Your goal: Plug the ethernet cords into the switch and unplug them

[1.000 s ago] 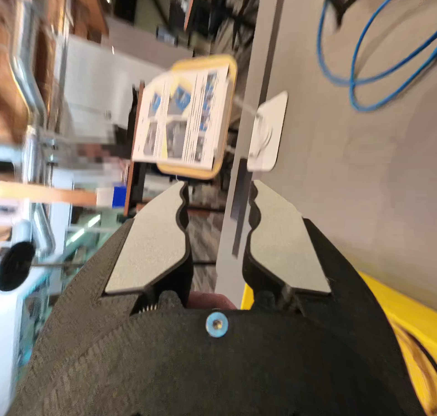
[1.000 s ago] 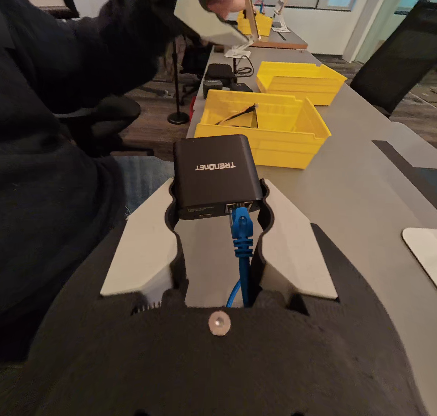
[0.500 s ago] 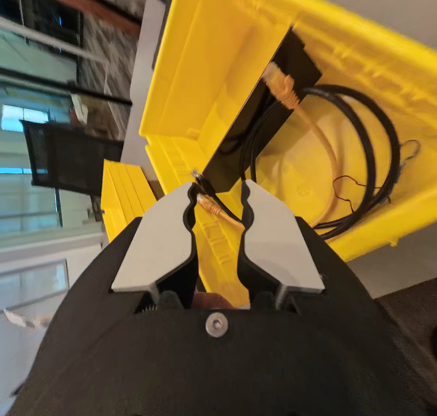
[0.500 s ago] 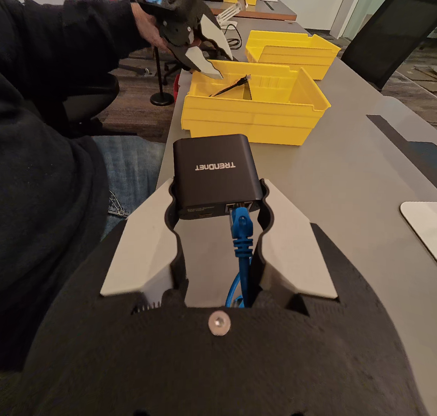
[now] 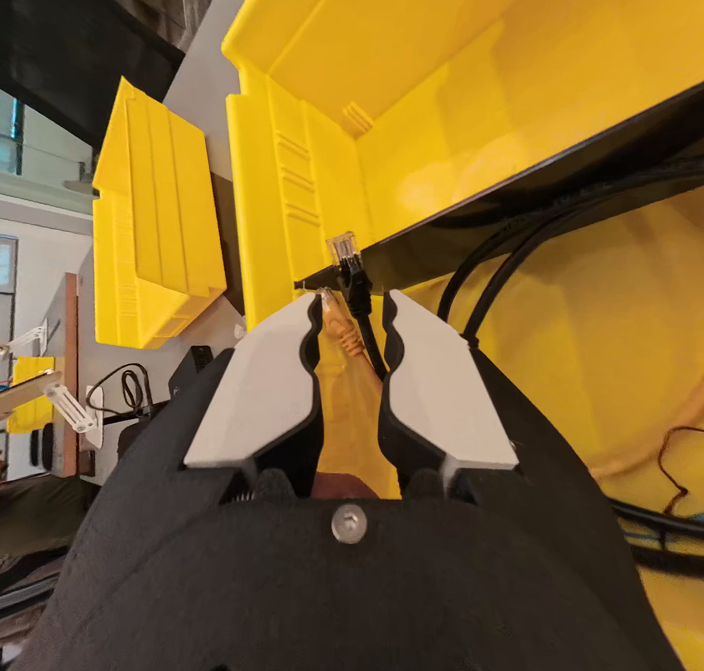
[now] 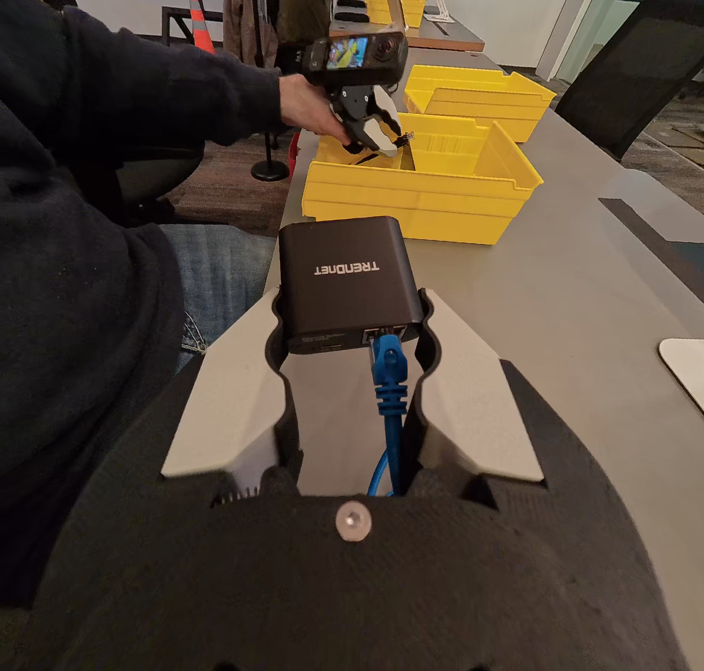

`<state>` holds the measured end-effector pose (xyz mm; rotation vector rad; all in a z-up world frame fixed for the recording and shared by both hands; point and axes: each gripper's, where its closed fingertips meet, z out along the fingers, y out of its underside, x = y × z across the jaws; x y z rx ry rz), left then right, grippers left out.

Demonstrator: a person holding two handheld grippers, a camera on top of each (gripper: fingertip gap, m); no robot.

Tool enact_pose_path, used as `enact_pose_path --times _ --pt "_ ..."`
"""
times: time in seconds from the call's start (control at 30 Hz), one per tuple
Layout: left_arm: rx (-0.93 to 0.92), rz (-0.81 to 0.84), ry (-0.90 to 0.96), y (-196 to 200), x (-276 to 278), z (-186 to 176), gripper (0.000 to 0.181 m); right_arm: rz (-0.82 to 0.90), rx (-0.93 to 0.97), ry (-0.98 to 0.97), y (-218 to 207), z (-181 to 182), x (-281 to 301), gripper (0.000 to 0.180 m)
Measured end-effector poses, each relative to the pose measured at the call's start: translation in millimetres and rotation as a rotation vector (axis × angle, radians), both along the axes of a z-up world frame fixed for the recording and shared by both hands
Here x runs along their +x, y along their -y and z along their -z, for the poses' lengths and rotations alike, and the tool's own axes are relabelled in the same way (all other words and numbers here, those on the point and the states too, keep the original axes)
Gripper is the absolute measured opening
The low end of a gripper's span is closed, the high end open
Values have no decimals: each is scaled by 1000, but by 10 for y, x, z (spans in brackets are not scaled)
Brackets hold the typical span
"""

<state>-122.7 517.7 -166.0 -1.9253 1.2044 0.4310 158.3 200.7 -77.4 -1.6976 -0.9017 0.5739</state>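
Observation:
My right gripper (image 6: pixel 348 302) is shut on the black switch (image 6: pixel 343 271), which sits on the grey table (image 6: pixel 552 328). A blue ethernet cord (image 6: pixel 388 370) is plugged into a front port and runs back between the fingers. My left gripper (image 5: pixel 350 295) is open, low in the yellow bin (image 5: pixel 381 62). Its jaws stand either side of a black cord's plug (image 5: pixel 352 271) and an orange cord's plug (image 5: pixel 335 321), which rest by the bin's black divider (image 5: pixel 533 203). The right wrist view shows the left gripper (image 6: pixel 384 145) over the bin (image 6: pixel 411 195).
A second yellow bin (image 6: pixel 480 96) stands behind the first and also shows in the left wrist view (image 5: pixel 152 214). A white pad (image 6: pixel 685 367) lies at the table's right edge. A black chair (image 6: pixel 628 81) stands at the far right. The person's sleeve (image 6: pixel 152 92) reaches across on the left. The tips of one gripper are about 45 cm away from the tips of the other.
My left gripper has swung from facing across the table down into the yellow bin, and its jaws have narrowed around the cord ends. The right gripper still holds the switch.

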Motion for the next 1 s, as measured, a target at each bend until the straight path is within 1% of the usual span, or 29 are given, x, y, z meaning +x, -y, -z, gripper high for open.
enact_pose_path --times 0.03,0.1,0.2,0.27,0.43,0.6,0.67,0.73,0.87,1.0 --pt "6 -11 -8 -42 -15 21 29 -1 2 -1 1 -4 -3 65" --pt "-13 -7 3 -68 3 75 15 -2 5 -5 3 -9 -3 65" --pt "-5 -6 28 -70 17 20 14 3 9 -9 4 -15 15 65" --pt "14 7 48 -53 30 -100 14 6 12 -12 6 -20 26 65" --pt "76 59 95 13 71 -581 13 8 16 -11 8 -29 36 65" --pt "181 125 124 91 170 -1264 13 13 29 -9 11 -73 50 65" --pt "183 134 147 115 202 -1427 13 14 34 -12 15 -92 53 65" --pt "194 126 218 104 200 -1555 13 16 39 -9 21 -106 54 65" --pt "121 96 403 89 124 -1548 13 18 47 -10 47 -136 69 65" --pt "-1 78 502 148 50 -1439 13 19 49 -7 61 -152 88 65"
